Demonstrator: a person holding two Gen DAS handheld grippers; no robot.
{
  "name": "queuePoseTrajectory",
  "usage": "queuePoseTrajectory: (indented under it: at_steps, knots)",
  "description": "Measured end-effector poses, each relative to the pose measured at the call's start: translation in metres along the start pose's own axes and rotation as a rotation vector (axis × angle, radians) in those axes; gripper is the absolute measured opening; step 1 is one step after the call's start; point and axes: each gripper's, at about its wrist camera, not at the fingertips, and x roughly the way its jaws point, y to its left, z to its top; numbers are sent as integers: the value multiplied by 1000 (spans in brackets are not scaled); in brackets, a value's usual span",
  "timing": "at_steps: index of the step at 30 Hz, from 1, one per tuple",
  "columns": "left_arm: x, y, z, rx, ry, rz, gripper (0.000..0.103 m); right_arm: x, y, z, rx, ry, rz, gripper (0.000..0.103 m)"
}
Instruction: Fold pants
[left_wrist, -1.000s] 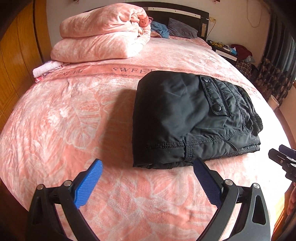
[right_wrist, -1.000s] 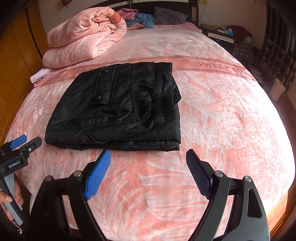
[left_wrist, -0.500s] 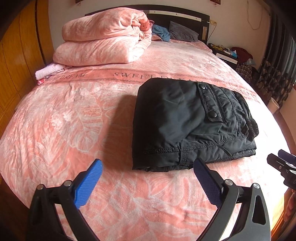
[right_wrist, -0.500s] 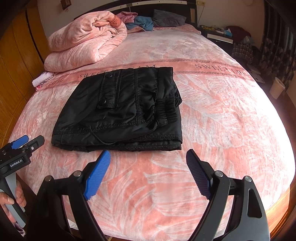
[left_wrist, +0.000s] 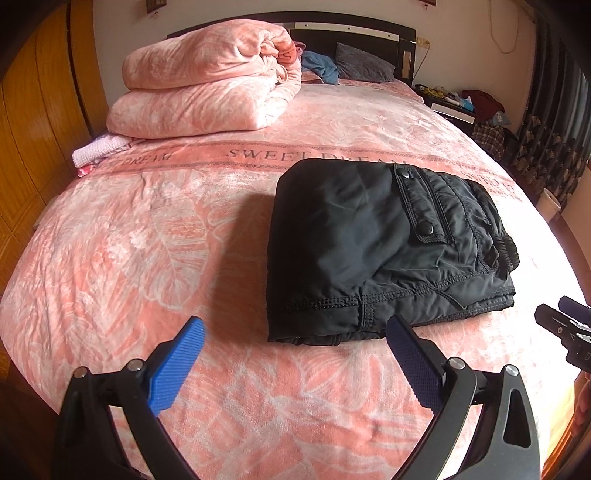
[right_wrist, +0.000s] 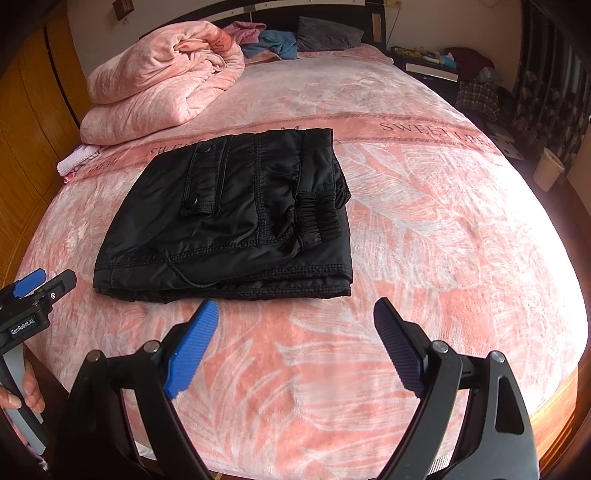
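Observation:
Black pants (left_wrist: 376, 251) lie folded into a compact rectangle on the pink bedspread (left_wrist: 147, 258), snap pocket facing up. In the right wrist view the same pants (right_wrist: 236, 218) sit left of centre, elastic waistband at their right side. My left gripper (left_wrist: 295, 325) hovers open just in front of the pants' near edge, blue pads wide apart and empty. My right gripper (right_wrist: 295, 310) is also open and empty, held a short way before the near hem. Each gripper shows at the edge of the other's view: the right one (left_wrist: 565, 328), and the left one (right_wrist: 33, 295) held by a hand.
A folded pink quilt (left_wrist: 207, 92) is stacked at the far left of the bed, with a small white cloth (left_wrist: 99, 153) beside it. Pillows and clothes lie by the dark headboard (left_wrist: 351, 33). A cluttered nightstand (left_wrist: 454, 103) and curtains stand at the right; wooden wardrobe doors (left_wrist: 33, 122) at the left.
Both views have drawn back a little from the pants, which now sit slightly farther from the fingertips. The pants have not moved, and both grippers stay open.

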Motion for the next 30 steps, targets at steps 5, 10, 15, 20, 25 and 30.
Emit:
queuePoseTrajectory:
  at_steps: [5,10,15,20,25,30]
  knots:
    - [1,-1,2,6,-1,-1,99,1,1,1,-7,1,3,87]
    - [1,0,3,5,-2,-2,99,2,3,2,-21,2,1,87]
    - [1,0,3,6,-1,-1,99,4,4,2,-25,7,-1,87]
    - [1,0,3,1,2,-6,99,7,5,1,-34,13,-10,87]
    - [2,3,5,-19,3,-26,99,8,5,0,-42,19,-13,87]
    - [3,2,4,-1,-7,27,99,9,5,0,-44,21,-15,88]
